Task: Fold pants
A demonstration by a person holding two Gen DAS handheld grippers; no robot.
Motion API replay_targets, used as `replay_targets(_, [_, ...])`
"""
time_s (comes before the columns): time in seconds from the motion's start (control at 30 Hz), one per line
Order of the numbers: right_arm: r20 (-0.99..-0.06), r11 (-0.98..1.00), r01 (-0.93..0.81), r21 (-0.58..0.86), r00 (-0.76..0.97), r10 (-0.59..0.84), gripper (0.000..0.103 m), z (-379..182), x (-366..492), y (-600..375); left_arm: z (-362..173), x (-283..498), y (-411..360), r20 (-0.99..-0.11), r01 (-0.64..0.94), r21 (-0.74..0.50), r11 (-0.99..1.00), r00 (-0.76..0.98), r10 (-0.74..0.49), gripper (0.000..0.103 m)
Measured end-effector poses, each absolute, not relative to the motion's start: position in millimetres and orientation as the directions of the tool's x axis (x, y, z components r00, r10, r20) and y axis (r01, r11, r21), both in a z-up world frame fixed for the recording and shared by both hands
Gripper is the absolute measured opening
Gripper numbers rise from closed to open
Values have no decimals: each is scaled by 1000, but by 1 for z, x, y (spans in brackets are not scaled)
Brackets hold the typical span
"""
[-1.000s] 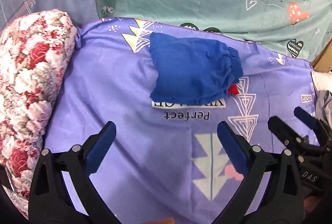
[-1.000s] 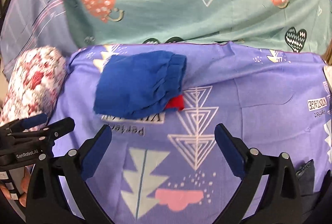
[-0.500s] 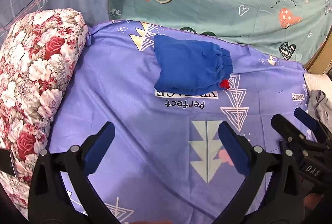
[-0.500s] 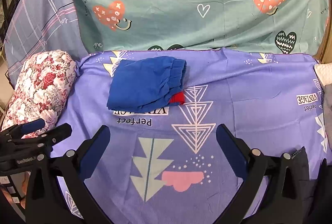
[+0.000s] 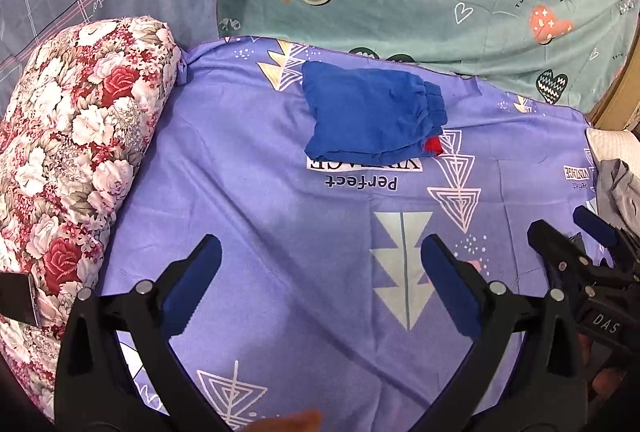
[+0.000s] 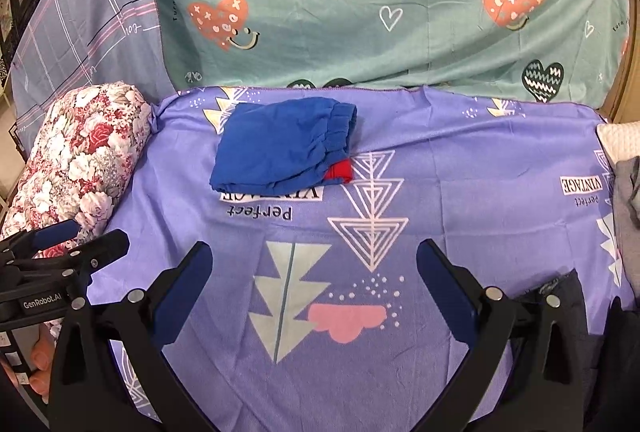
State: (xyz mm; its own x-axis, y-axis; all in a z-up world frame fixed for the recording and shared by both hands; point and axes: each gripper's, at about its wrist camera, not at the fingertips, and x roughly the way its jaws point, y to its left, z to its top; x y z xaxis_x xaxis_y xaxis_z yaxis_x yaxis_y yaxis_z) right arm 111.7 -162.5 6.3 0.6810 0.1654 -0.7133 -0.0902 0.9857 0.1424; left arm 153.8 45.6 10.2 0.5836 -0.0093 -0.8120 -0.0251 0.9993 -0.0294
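Right wrist view: folded blue pants [image 6: 286, 147] lie crosswise, waistband rightward; both tools [image 6: 314, 272] [image 5: 320, 268] gape apart, empty.

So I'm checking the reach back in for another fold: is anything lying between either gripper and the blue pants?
Nothing visible does. The blue pants lie folded on the purple sheet, and only bare sheet lies between them and the open left gripper and right gripper. The floral pillow lies off to the left.

The folded pants [image 6: 284, 147] lie near the sheet's [image 6: 460, 191] far edge, left of its middle. A bolster [image 6: 76, 167] lies along the sheet's left edge. Loose clothes [image 6: 626, 187] lie at its right edge.
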Motion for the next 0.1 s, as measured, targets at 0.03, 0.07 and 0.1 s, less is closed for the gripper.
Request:
replay_targets(0.03, [-715,985,-87,146,679,166,102,4,109,-163,10,152,46,-810,-22,-27,999,586,-9,101])
replay_targets(0.07, [-717,986,-84,146,678,164,102,3,108,-163,10,150,45,-808,-18,-24,1000,589,-9,101])
replay_targets(0.1, [-717,986,-80,146,678,161,102,1,105,-163,9,147,45,-804,-13,-16,1000,594,-5,101])
